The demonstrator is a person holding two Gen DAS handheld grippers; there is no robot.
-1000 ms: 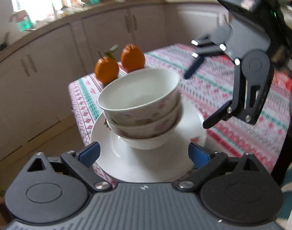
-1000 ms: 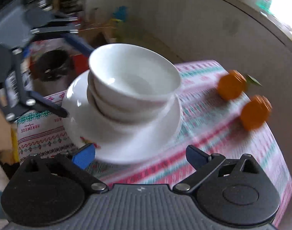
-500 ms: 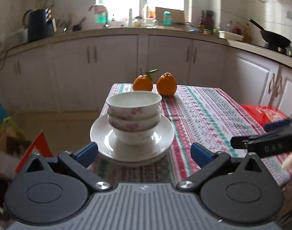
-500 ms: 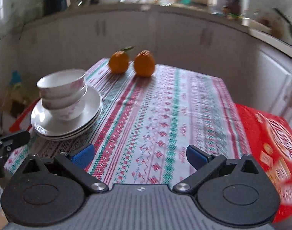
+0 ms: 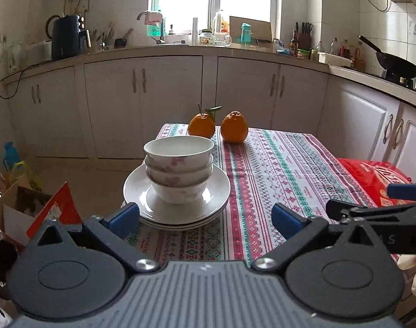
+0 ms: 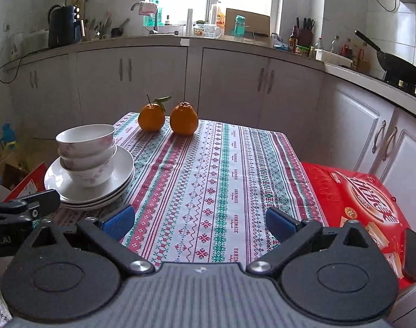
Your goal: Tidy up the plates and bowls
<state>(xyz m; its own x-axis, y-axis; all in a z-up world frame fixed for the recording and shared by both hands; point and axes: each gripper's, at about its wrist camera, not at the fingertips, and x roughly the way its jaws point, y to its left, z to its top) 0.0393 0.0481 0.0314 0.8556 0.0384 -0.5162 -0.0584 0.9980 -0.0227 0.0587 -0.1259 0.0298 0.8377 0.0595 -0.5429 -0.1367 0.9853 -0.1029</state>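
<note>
Three nested floral bowls (image 5: 178, 170) upright on seemingly three stacked plates (image 5: 218, 191).

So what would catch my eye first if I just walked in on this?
Probably the stack of three bowls on white plates near the left edge of the patterned tablecloth. Next, the two oranges at the table's far end. Both pairs of tongs, left and right, hang open and empty in front.

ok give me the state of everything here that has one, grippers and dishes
left gripper: open, empty
right gripper: open, empty
bowls: three nested, upright, on the plates
plates: stacked at table corner
oranges: two, side by side on tablecloth
</note>
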